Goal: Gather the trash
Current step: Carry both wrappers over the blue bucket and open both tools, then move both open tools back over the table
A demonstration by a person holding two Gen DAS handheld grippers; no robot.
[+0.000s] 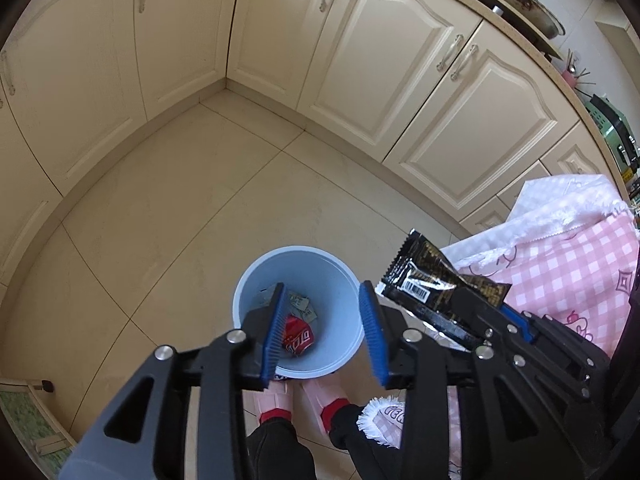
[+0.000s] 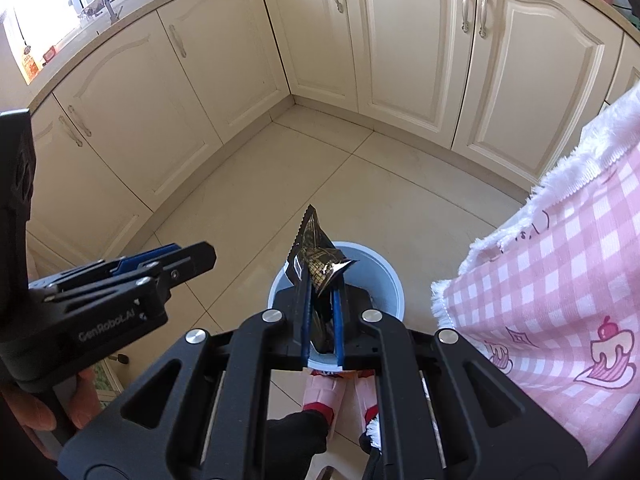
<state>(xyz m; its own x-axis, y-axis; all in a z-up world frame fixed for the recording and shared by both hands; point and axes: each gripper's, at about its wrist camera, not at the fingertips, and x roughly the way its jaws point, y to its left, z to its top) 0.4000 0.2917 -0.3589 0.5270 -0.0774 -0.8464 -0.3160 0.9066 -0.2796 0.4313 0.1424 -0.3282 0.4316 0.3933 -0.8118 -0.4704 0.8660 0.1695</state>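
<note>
A light blue waste bin (image 1: 296, 250) stands on the tiled floor. It holds a crumpled red wrapper (image 1: 298, 338) and some paper scraps (image 1: 300, 306). My left gripper (image 1: 322, 296) hangs open right above the bin mouth, with nothing between its blue pads (image 1: 370, 320). My right gripper (image 2: 323, 292) is shut on a black and gold snack wrapper (image 2: 316, 256), which sticks up over the bin (image 2: 384, 264). In the left wrist view that wrapper (image 1: 432, 280) and the right gripper (image 1: 464, 300) sit just right of the bin. The left gripper (image 2: 188, 256) shows at the left of the right wrist view.
Cream cabinet doors (image 1: 400, 60) form a corner behind the bin. A pink checked tablecloth (image 2: 560, 280) hangs close on the right. A person's feet in pink slippers (image 1: 320, 396) stand just behind the bin, and a hand (image 2: 80, 400) holds the left gripper's grip. A wok (image 1: 528, 4) sits on the counter.
</note>
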